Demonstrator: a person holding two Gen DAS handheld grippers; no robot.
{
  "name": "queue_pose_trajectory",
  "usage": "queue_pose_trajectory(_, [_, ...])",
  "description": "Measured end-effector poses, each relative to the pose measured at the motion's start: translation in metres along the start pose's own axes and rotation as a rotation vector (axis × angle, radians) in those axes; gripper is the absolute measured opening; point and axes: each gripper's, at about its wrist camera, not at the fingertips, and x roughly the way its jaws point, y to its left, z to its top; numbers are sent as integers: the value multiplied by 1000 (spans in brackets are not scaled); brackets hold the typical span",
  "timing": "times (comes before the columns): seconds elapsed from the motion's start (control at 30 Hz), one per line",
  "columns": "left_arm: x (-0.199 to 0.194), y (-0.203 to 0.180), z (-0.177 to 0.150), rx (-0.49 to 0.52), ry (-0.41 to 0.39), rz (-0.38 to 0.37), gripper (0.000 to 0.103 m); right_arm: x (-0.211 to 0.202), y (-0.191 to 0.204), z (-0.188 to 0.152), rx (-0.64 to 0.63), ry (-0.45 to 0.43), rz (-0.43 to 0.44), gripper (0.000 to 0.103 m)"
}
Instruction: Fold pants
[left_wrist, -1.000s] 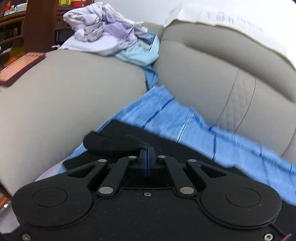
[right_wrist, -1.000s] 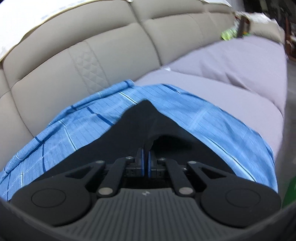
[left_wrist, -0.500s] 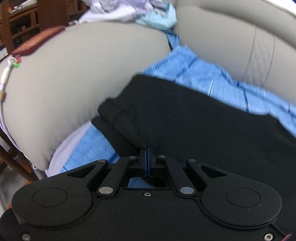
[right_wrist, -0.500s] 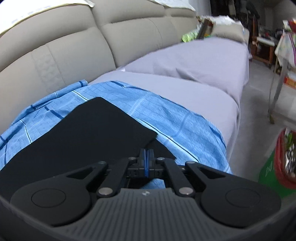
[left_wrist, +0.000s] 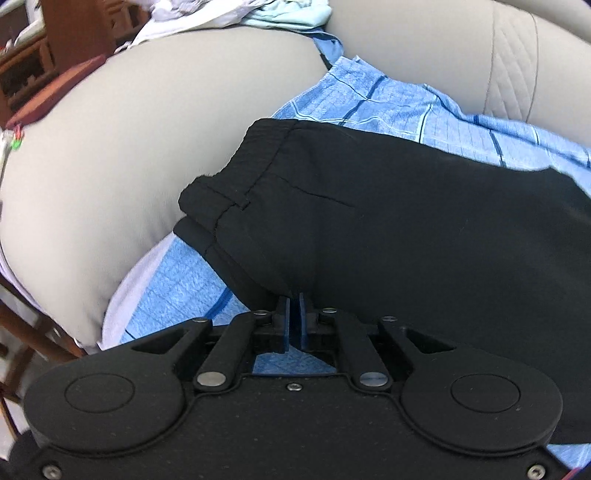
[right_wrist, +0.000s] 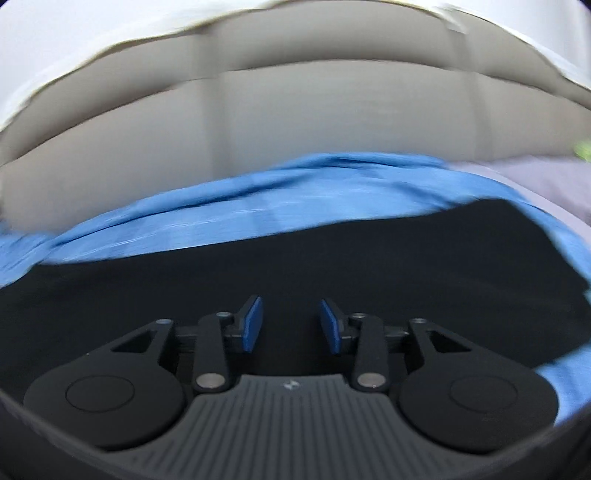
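The black pants (left_wrist: 406, 221) lie folded flat on a blue checked cloth (left_wrist: 388, 99) on the sofa seat, with the waistband toward the armrest. My left gripper (left_wrist: 294, 295) is at the pants' near edge. Its jaws are opening: a narrow gap shows between the pads, and the fabric edge sits at their tips. The right wrist view is blurred by motion. There my right gripper (right_wrist: 291, 301) hovers over the black pants (right_wrist: 258, 266) with its jaws opening wide and nothing between the blue pads (right_wrist: 253, 325).
A beige sofa armrest (left_wrist: 147, 129) bulges at the left and the backrest (right_wrist: 295, 129) rises behind the blue cloth (right_wrist: 258, 206). A pile of pale clothes (left_wrist: 229, 11) lies on the armrest's far end. Wooden furniture (left_wrist: 74, 29) stands beyond. A lilac cover (right_wrist: 535, 177) lies at the right.
My left gripper sank to the seat with the pants' edge and its pads have parted slightly. My right gripper let go of the pants, opened wide and swung left toward the backrest.
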Motion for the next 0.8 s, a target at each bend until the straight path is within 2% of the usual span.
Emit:
queue_pose_trajectory(0.03, [0,-2,0,12,-1,5,7,3,16,-2,-25,-6,16,63])
queue_pose_trajectory(0.13, [-1,-3,0,29,-6,10,7,13,54,-13,-58,14,83,64])
queue_pose_trajectory(0.23, [-1,-2,-2,33,-17,7,7,14,74,-23,-61,28,171,66])
queue_pose_trajectory(0.3, [-1,-2,-3,42,-24,5,7,10,86,-30,-100,22,190,70])
queue_pose_trajectory(0.5, [-3,2,-8,42,-32,-7,7,-1,93,-53,-159,12,197,74])
queue_pose_trajectory(0.67, [-3,7,-10,37,-39,-22,8,-16,95,-71,-292,-1,144,78])
queue_pose_trajectory(0.8, [-3,12,-11,27,-44,-36,10,-29,83,-76,-269,17,145,81])
